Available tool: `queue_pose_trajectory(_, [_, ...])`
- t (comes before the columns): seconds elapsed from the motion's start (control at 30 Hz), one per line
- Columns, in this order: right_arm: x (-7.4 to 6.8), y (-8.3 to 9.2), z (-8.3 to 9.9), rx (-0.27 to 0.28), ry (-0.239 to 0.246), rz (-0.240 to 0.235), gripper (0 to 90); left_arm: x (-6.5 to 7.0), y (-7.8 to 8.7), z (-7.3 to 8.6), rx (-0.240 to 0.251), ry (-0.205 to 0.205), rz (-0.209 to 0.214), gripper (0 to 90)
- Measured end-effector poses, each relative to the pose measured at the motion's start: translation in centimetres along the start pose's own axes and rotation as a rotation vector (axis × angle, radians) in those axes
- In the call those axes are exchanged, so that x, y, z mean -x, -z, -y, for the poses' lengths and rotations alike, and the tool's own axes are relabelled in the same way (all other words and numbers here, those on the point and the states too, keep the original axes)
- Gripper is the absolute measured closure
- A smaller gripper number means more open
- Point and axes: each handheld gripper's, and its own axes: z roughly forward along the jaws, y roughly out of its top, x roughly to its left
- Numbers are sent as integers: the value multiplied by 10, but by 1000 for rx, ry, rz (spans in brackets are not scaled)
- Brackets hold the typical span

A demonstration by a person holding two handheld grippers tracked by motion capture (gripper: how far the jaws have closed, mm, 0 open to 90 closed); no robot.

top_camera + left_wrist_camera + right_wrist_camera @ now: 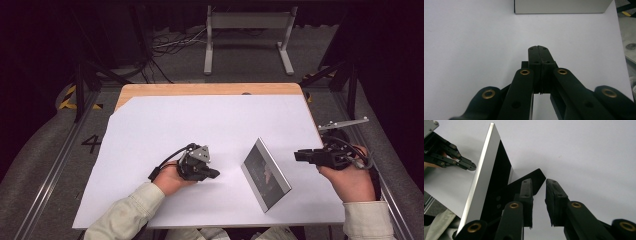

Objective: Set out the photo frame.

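Now the picture frame (265,175) stands tilted on the white sheet (165,125) that covers the worktop (150,89), between the two grippers and apart from both. In the right gripper view its silver edge (480,180) faces up and its black back stand (534,176) rests on the sheet. The left gripper (212,173) has its fingers (534,58) pressed together with nothing between them. The right gripper (298,155) has its fingers (554,192) a little apart, holding nothing.
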Motion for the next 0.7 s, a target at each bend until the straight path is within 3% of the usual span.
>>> queue_pose_trajectory(0.37, [-6,-2,-7,-31,-12,0,748,-2,-1,2,-10,15,-8,900])
queue_pose_trajectory(0.7, [-8,-4,-18,-54,11,-3,741,-3,0,3,-10,15,-12,900])
